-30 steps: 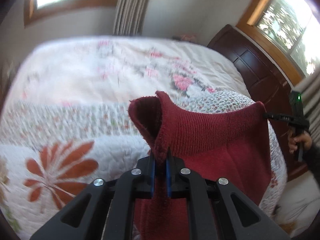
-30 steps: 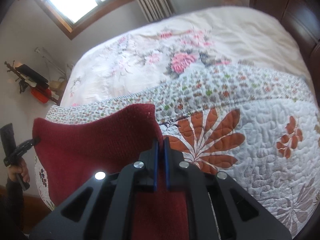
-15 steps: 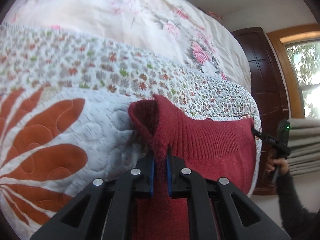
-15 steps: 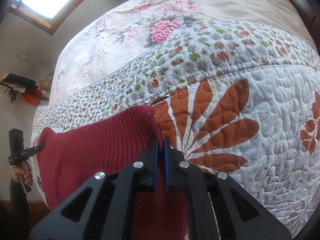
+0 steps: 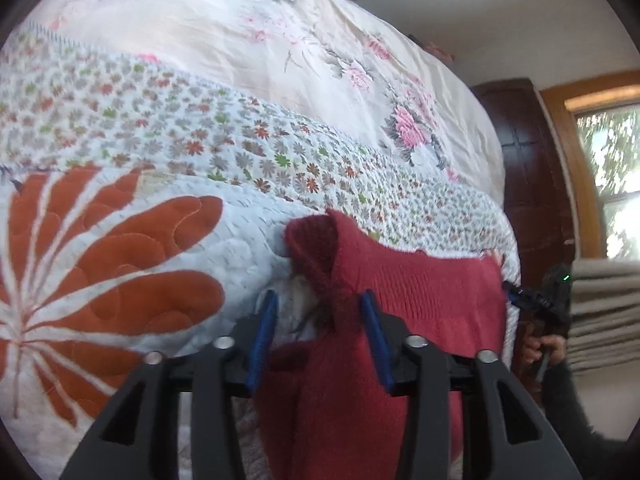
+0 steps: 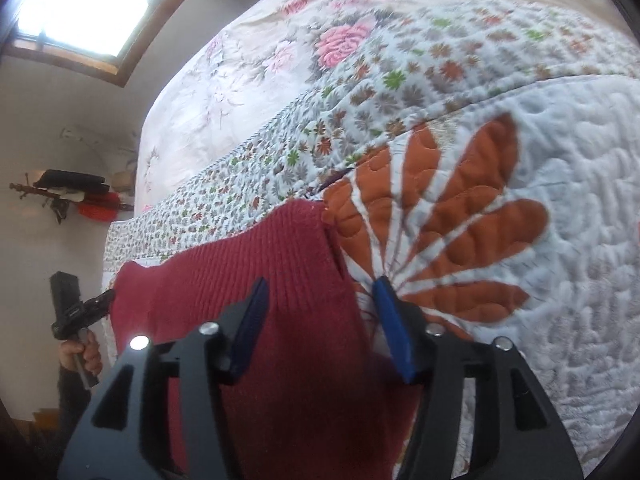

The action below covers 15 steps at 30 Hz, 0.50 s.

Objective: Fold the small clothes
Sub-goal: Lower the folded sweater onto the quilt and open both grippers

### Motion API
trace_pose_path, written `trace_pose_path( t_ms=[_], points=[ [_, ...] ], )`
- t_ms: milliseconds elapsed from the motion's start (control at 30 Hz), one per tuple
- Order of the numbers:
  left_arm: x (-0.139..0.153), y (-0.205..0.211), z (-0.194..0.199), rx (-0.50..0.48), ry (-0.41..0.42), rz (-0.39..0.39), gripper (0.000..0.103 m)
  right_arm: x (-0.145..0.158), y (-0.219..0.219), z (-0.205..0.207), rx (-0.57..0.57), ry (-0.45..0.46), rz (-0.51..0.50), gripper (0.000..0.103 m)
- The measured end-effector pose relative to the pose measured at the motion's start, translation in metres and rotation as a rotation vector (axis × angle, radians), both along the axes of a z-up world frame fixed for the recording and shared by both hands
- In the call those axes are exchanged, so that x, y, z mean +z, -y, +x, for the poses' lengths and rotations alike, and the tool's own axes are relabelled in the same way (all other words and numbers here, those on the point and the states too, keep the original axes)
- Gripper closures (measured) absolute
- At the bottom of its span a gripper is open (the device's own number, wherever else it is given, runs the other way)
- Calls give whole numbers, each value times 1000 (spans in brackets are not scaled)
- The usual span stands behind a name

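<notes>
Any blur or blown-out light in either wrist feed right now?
Left wrist: window smeared and bright, quilt softly blurred, red knit readable. Right wrist: window blown white, glint on a tongs bolt, fisheye bends the quilt edges.

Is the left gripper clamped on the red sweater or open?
Open. The left gripper has its blue pads spread wide, with the red sweater's bunched corner loose between them on the quilt.

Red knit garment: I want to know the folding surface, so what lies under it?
The red knit garment lies on a quilt with orange leaf shapes. Anything beneath its middle is covered.
</notes>
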<state>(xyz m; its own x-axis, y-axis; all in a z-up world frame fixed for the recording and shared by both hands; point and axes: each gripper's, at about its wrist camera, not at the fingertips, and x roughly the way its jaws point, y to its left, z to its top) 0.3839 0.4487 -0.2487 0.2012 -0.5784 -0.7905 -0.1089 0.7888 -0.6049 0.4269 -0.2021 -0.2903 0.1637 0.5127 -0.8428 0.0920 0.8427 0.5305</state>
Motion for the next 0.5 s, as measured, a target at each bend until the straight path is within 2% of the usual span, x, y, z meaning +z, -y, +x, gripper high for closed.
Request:
trace_pose_path(
  t_ms=[100, 133, 167, 200, 233, 300, 500],
  points=[
    [-9, 5, 12, -19, -12, -69, 56, -6, -1, 10, 3, -27, 41, 42],
    [-11, 8, 15, -31, -15, -81, 58, -6, 1, 13, 4, -31, 53, 52],
    [-13, 11, 18, -42, -11, -85, 70, -5, 3, 14, -2, -25, 45, 60],
    [-14, 15, 21, -52, -3, -86, 88, -4, 6, 14, -9, -23, 40, 79],
    [-14, 18, 25, -60, 9, -97, 90, -2, 11, 14, -21, -19, 54, 95],
    [-9, 23, 27, -62, 41, -99, 92, 5, 16, 10, -31, -3, 88, 97],
    [6, 26, 25, -51, 113, -76, 93, 27, 11, 7, -23, 92, 54, 98]
  ],
)
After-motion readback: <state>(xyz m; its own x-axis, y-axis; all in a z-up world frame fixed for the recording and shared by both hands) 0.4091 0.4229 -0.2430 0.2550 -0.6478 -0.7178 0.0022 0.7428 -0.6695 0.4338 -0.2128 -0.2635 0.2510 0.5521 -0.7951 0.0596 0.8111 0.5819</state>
